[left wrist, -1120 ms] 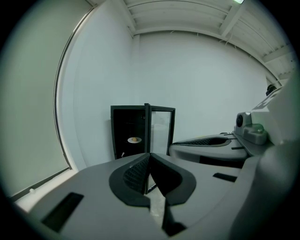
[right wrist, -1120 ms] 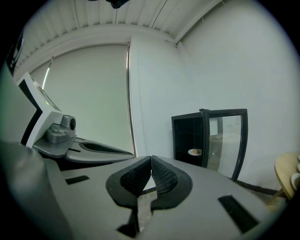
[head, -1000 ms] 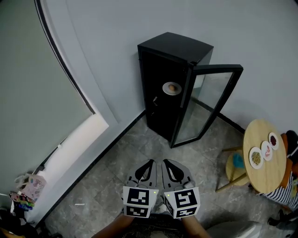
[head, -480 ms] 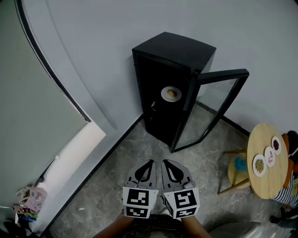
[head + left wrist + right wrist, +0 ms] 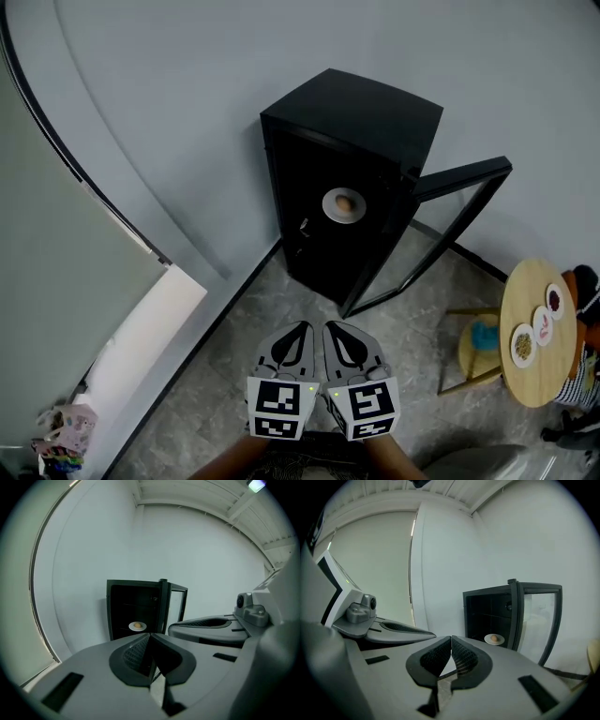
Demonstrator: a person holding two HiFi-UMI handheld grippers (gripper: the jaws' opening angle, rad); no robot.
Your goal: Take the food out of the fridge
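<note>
A small black fridge (image 5: 352, 122) stands against the white wall with its glass door (image 5: 441, 225) swung open to the right. Inside, on a shelf, a white plate (image 5: 331, 210) carries a round brown piece of food (image 5: 345, 202); the same plate (image 5: 137, 626) (image 5: 494, 639) shows in both gripper views. My left gripper (image 5: 302, 328) and right gripper (image 5: 328, 327) are held side by side over the floor, well short of the fridge. Both have their jaws shut with nothing between them.
A round wooden table (image 5: 534, 333) with three small plates of food stands at the right, a wooden stool with something blue (image 5: 478, 337) beside it. A grey tiled floor (image 5: 234, 366) lies between me and the fridge. Colourful items (image 5: 61, 441) sit at the lower left by the wall.
The fridge has come nearer and more centred in the head view as I walked toward it. The table slid right. Both grippers stayed shut, side by side.
</note>
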